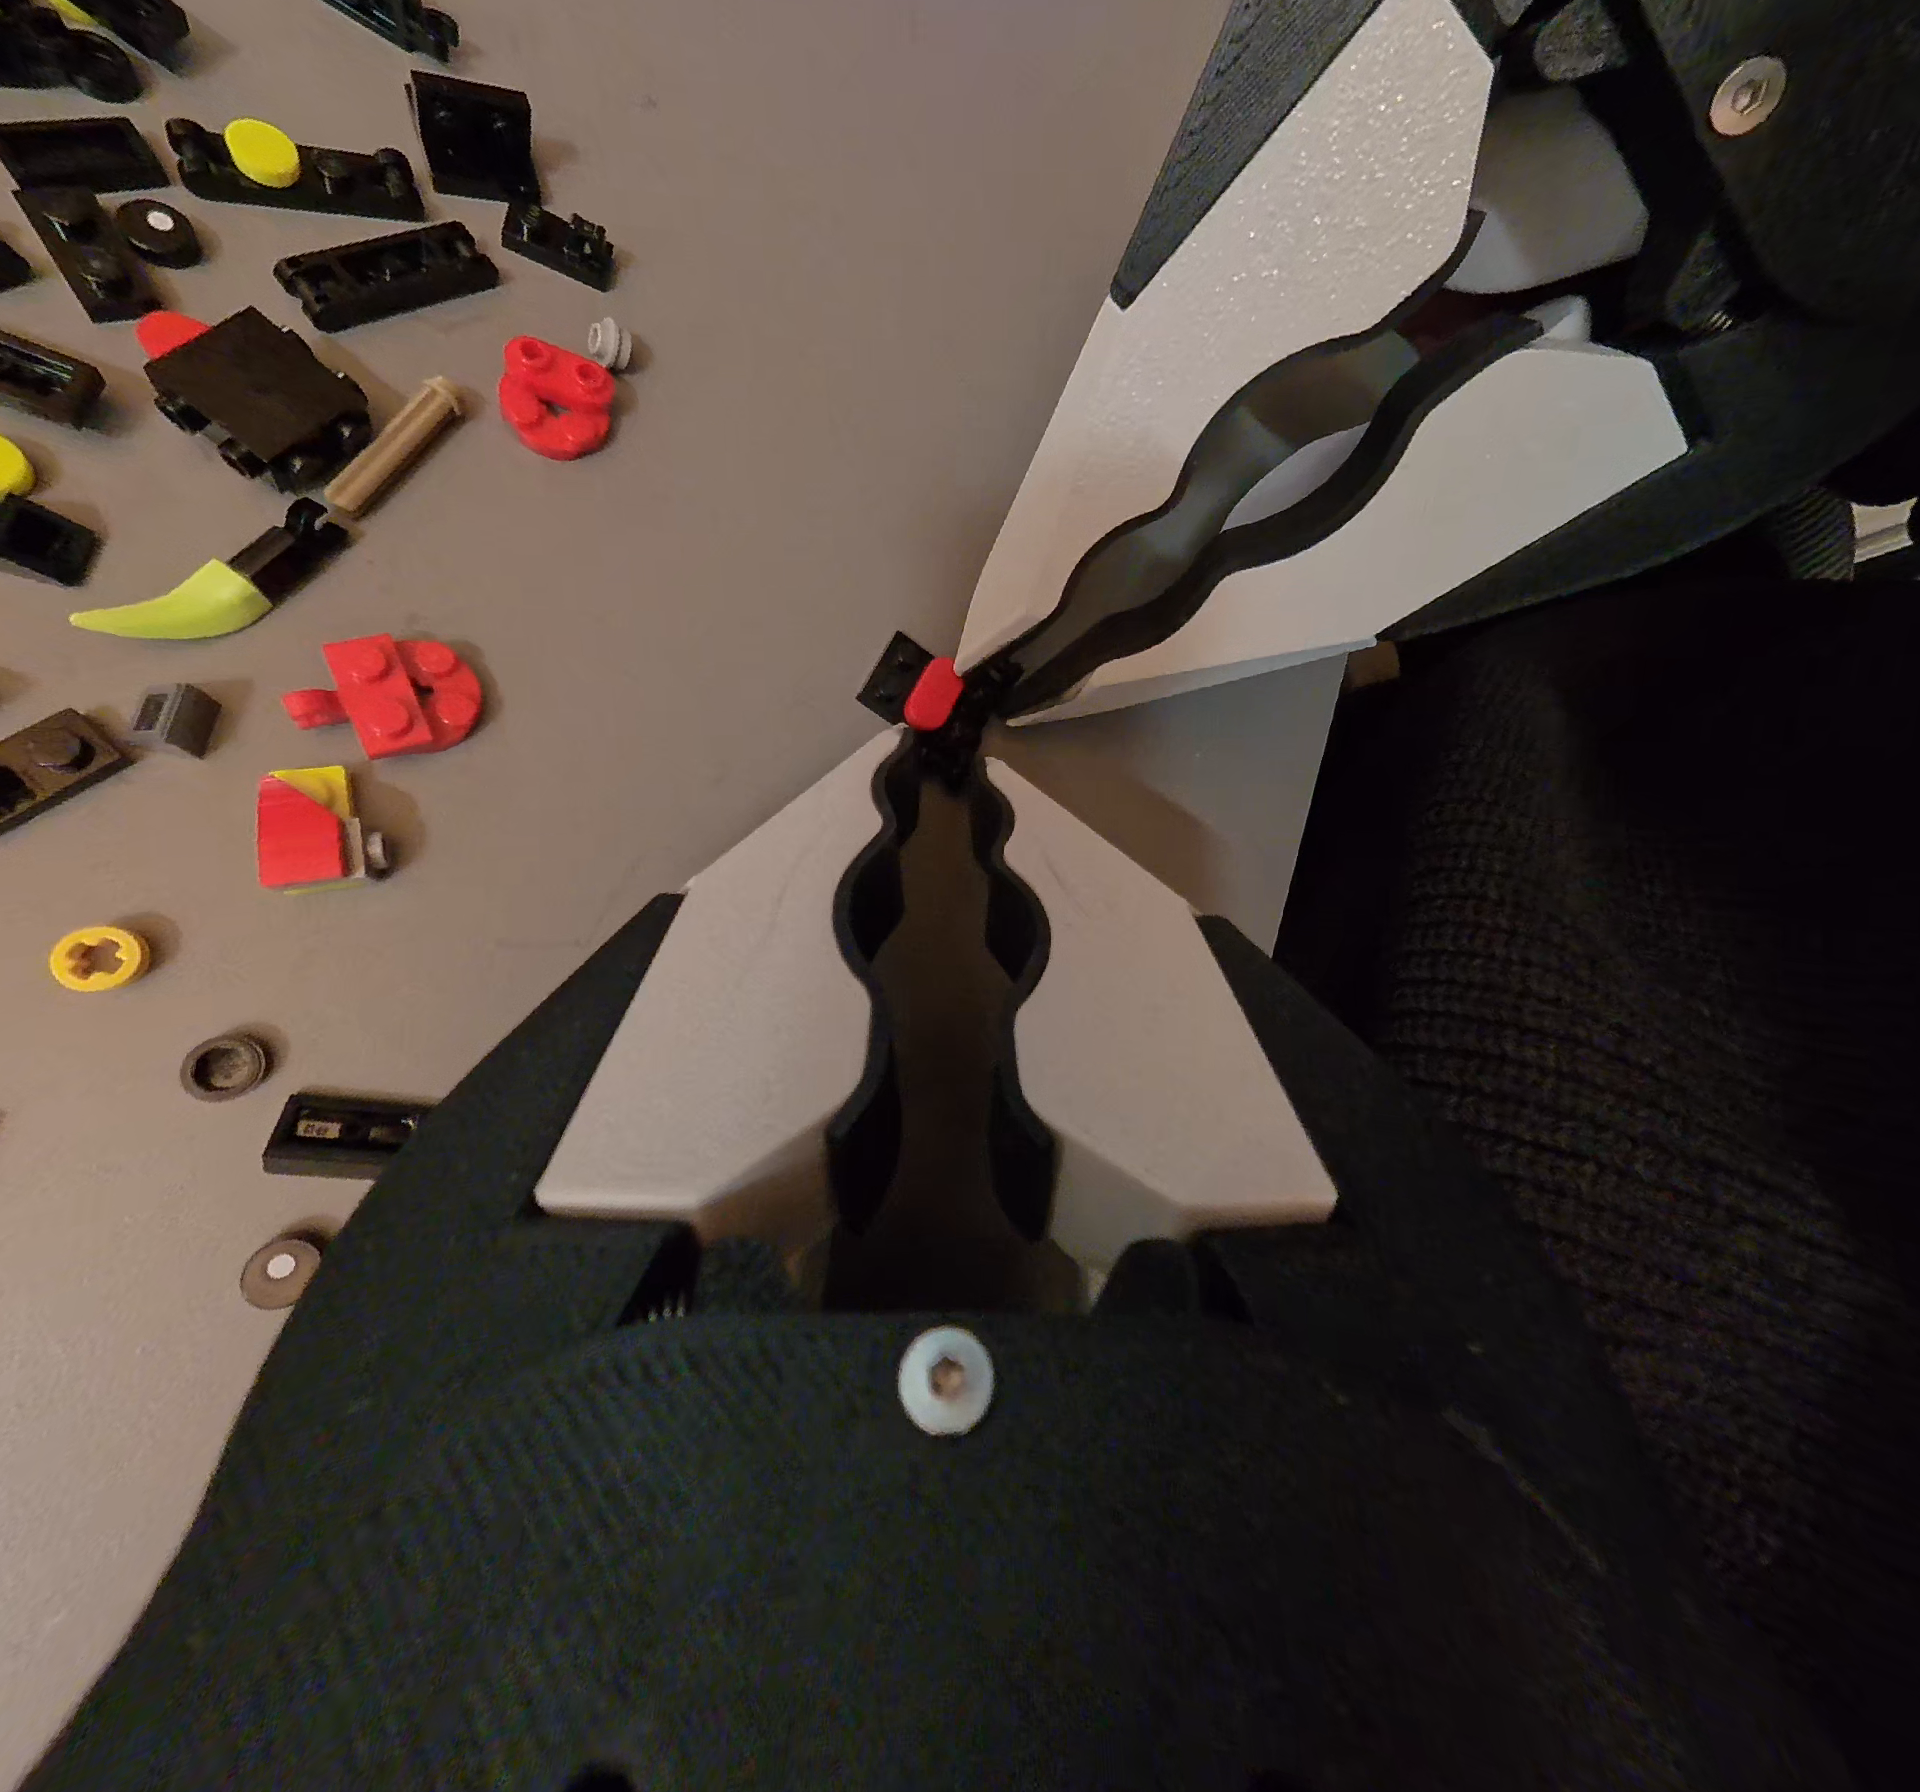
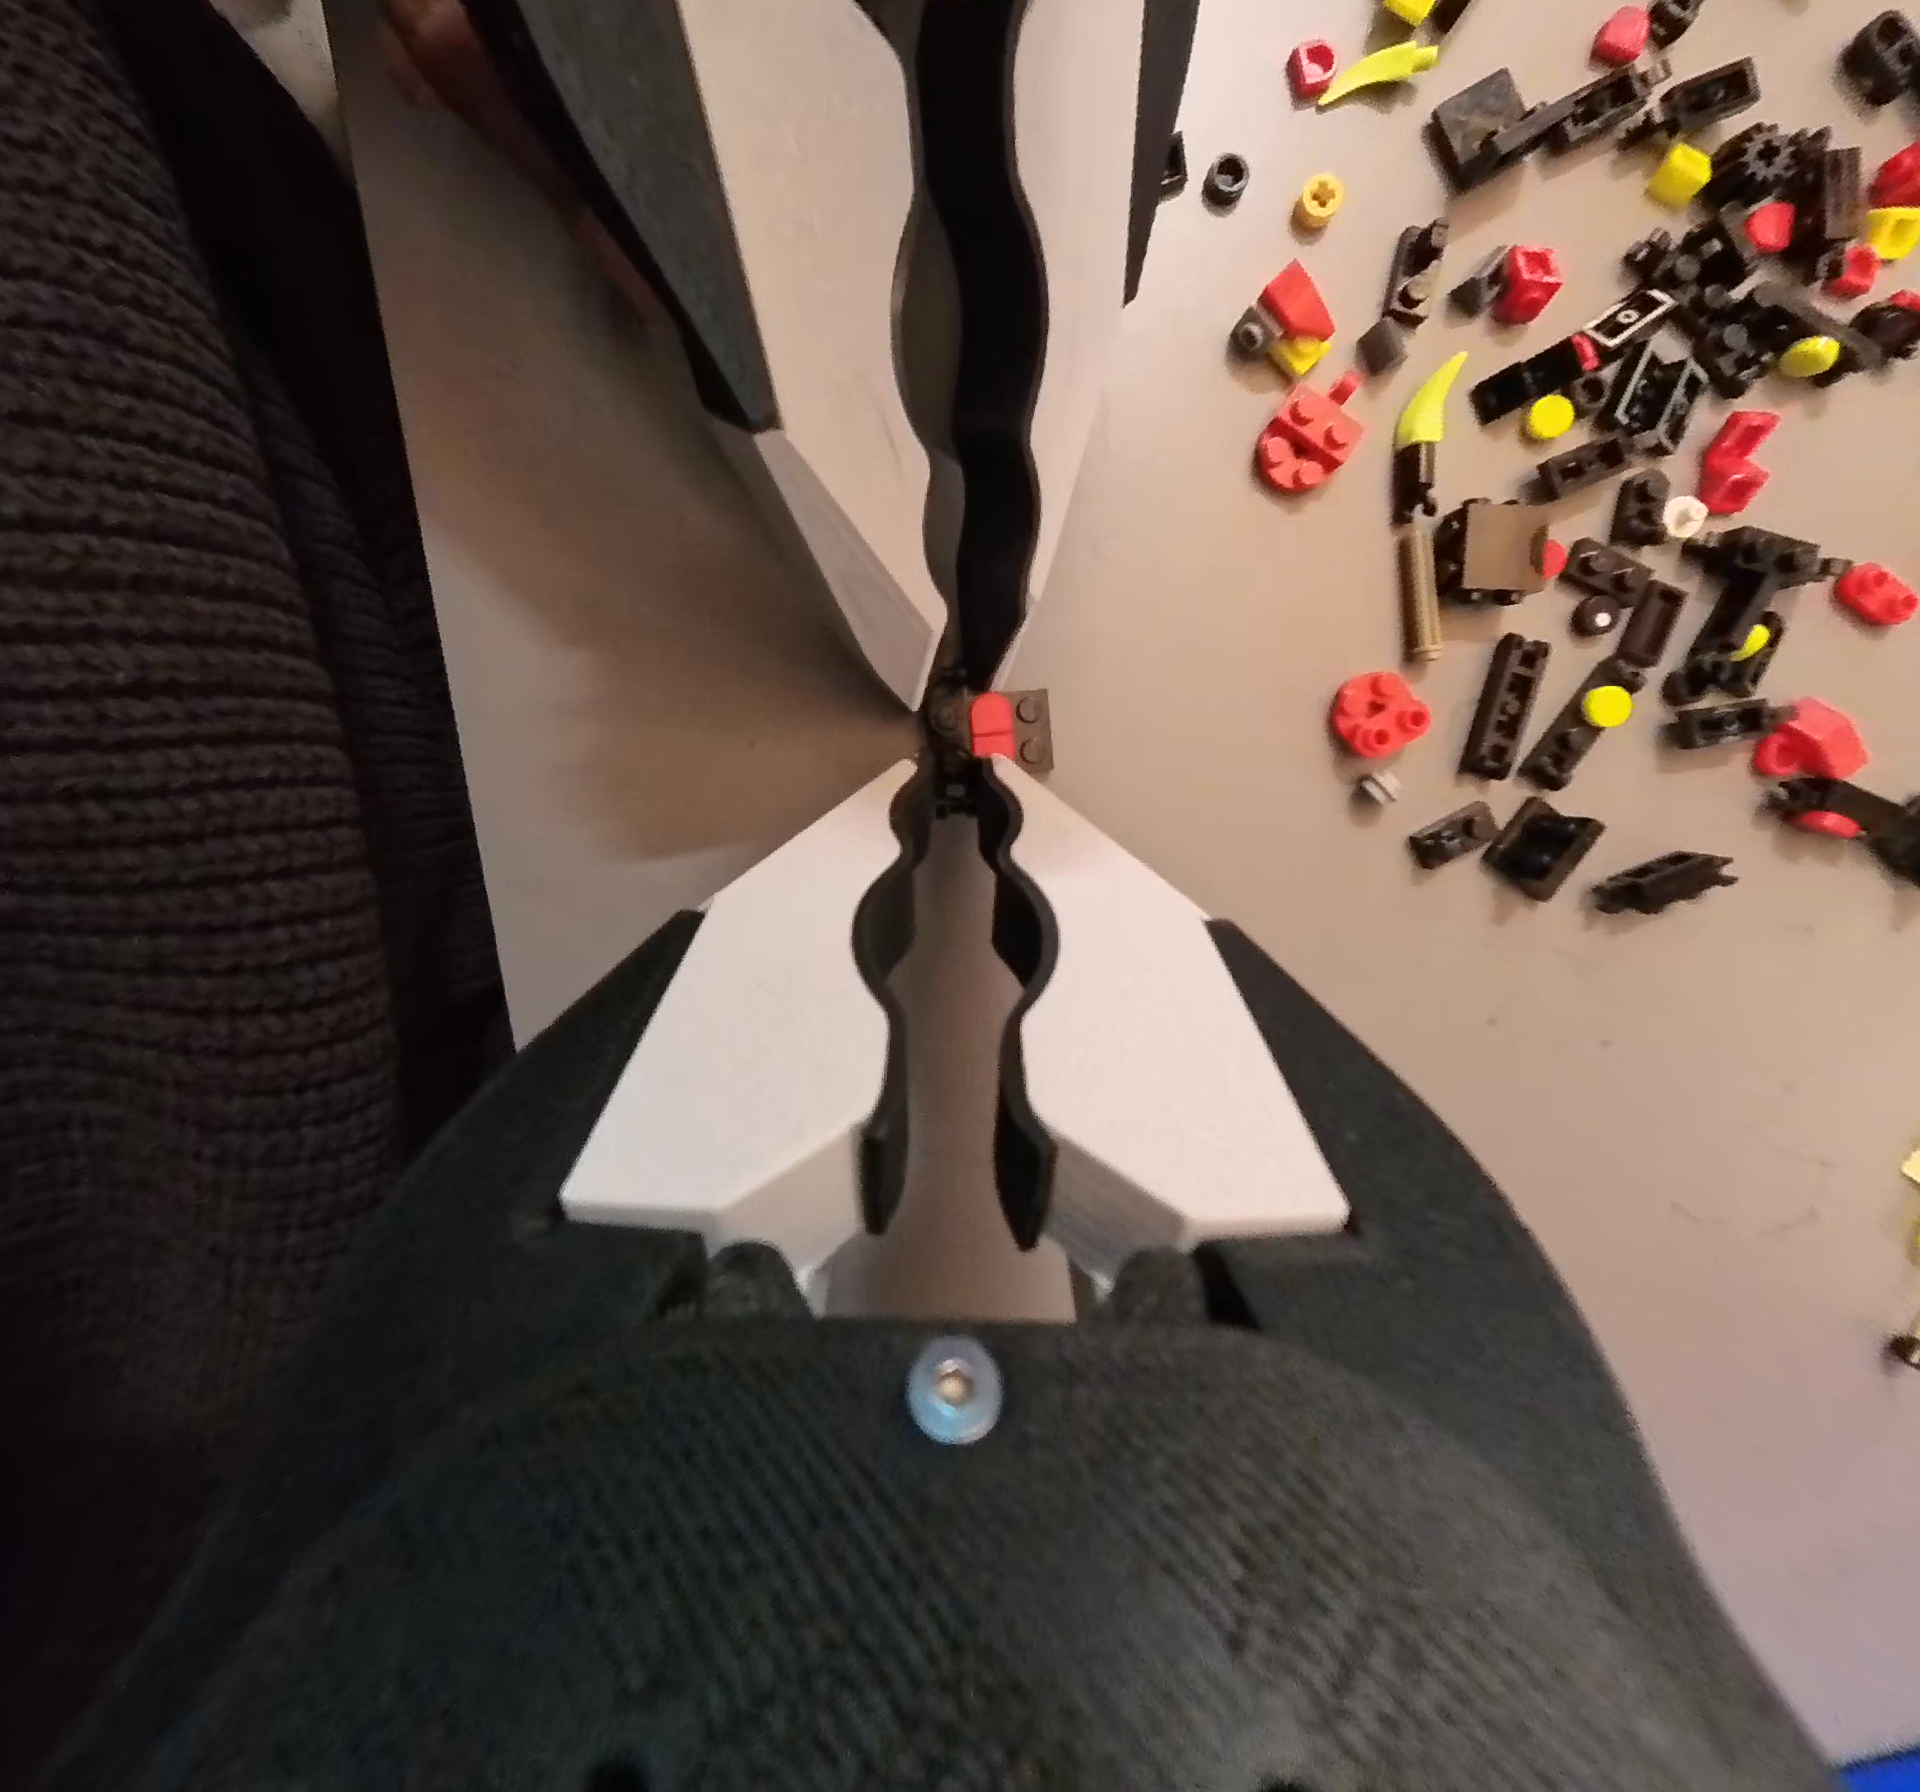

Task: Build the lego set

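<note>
Left gripper and right gripper meeting tip to tip above grey table. Both clamping on same small black brick assembly – each from its own side, pads pressing on it. Red rounded tile sitting on assembly, black studded plate sticking out beside tile. Loose bricks lying well apart on table – red rounded plate, lime claw piece, yellow ring. Dark knitted sleeve showing at table edge.

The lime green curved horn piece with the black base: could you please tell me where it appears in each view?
Left wrist view: horn at the left edge, mid-height.
Right wrist view: horn right of centre, upper half.
Shared landmark: tan ribbed cylinder beside it.
</note>
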Available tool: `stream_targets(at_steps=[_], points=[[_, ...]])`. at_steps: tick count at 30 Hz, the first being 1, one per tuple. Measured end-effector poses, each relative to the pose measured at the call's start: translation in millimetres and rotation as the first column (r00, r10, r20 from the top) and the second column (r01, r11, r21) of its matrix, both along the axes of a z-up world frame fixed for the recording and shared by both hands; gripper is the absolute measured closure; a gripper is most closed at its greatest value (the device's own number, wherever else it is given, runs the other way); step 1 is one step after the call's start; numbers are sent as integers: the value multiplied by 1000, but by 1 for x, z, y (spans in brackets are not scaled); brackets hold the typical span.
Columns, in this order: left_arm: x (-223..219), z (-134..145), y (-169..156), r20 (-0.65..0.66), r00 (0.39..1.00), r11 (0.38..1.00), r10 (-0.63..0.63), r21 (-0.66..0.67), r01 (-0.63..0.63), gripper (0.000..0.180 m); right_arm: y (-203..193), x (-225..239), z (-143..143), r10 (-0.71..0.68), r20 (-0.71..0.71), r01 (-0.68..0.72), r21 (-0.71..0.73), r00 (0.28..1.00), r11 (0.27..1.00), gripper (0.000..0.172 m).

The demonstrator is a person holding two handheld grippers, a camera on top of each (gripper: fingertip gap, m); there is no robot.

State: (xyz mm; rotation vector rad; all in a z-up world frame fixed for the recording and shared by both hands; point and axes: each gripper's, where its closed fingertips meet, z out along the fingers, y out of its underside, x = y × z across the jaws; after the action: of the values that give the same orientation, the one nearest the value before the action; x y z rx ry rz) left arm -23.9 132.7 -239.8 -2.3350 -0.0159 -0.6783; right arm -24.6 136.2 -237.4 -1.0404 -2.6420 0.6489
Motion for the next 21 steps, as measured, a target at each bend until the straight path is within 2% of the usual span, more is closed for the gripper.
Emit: stream_targets(at_steps=[12, 18, 21], points=[[0, 0, 0, 4, 1000, 1000, 1, 0, -1, 174, 2, 1, 4, 0, -25, 0, -9, 1000, 1000, 162], [0, 0, 0, 4, 1000, 1000, 0, 0, 0, 174, 10, 3, 2, 77, -52, -75, 32, 996, 997, 170], [0, 0, 0, 3, 1000, 1000, 1, 0, -1, 174, 10, 4, -1, 123, -45, -122, 26, 991, 992, 167]])
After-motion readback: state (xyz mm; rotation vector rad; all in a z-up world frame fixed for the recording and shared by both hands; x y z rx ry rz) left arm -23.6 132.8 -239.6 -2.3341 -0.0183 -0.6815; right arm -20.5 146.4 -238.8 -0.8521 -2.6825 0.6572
